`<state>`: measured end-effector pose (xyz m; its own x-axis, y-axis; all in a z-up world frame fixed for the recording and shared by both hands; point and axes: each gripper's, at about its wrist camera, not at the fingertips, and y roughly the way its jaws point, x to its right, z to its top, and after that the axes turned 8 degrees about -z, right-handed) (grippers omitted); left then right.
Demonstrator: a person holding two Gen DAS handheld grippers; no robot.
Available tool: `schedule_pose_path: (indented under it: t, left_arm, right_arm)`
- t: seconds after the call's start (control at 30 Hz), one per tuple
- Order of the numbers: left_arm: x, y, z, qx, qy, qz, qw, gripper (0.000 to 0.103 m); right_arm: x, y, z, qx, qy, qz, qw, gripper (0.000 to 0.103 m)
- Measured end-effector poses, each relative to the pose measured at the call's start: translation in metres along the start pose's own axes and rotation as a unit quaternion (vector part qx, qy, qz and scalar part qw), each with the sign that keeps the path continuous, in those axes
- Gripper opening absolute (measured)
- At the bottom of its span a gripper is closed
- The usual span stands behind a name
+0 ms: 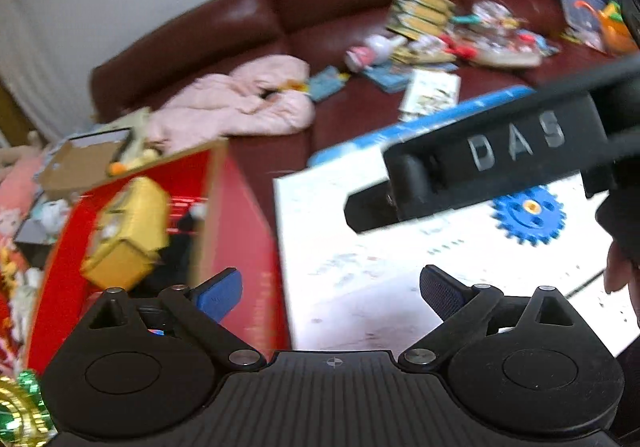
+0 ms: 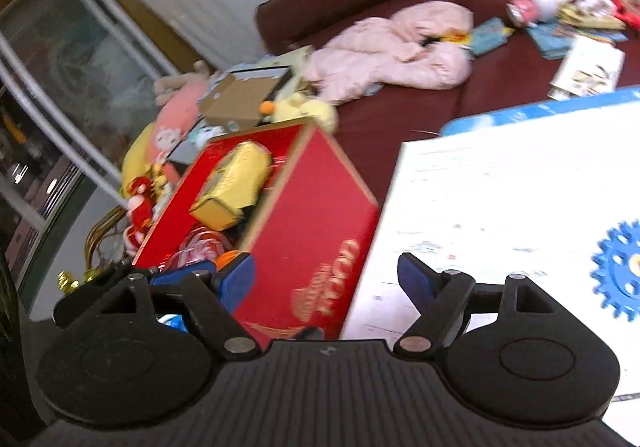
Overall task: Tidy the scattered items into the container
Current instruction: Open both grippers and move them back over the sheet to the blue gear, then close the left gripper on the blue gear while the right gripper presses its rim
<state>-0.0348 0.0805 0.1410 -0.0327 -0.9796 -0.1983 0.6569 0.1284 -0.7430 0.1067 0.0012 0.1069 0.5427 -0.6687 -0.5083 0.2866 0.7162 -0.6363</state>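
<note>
A red box (image 1: 240, 247) stands open at the left of a white table (image 1: 380, 279), with a yellow packet (image 1: 128, 231) inside it. It also shows in the right wrist view (image 2: 312, 231) with the yellow packet (image 2: 232, 187) and a red-white wrapped item (image 2: 200, 247). A blue gear (image 1: 528, 215) lies on the table, also in the right wrist view (image 2: 620, 271). My left gripper (image 1: 332, 287) is open and empty over the table edge by the box. My right gripper (image 2: 326, 279) is open and empty over the box's near side; its body (image 1: 480, 167) crosses the left wrist view.
A dark red sofa (image 1: 320, 7) behind carries a pink jacket (image 1: 240, 103), books and toys (image 1: 440, 31). A cardboard box (image 2: 240, 103) and plush toys (image 2: 172, 127) lie left of the red box. A glass door (image 2: 60, 67) is at far left.
</note>
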Motion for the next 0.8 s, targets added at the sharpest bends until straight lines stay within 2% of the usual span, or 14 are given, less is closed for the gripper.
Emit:
schedule_pose_path:
  t: [0.23,0.37,0.5,0.63,0.8]
  left_arm:
    - [0.055,0.053,0.001,-0.012,0.042,-0.049,0.9978,0.101]
    - [0.08,0.09,0.003,-0.02,0.065,-0.074,0.9949,0.101]
    - [0.101,0.127,0.001,-0.033,0.096,-0.089,0.9908,0.101]
    - [0.123,0.157,0.001,-0.044,0.125,-0.099,0.9862,0.101]
    - [0.146,0.188,0.006,-0.053,0.15,-0.117,0.9803,0.101]
  right_arm:
    - [0.088,-0.009,-0.016,-0.005,0.069,-0.075,0.995,0.083]
    - [0.14,-0.01,-0.033,-0.018,0.113,-0.13,0.985,0.083]
    - [0.179,-0.015,-0.045,-0.011,0.142,-0.173,0.975,0.083]
    - [0.21,-0.015,-0.048,0.0,0.158,-0.192,0.969,0.082]
    - [0.245,-0.002,-0.041,0.007,0.198,-0.189,0.962,0.082]
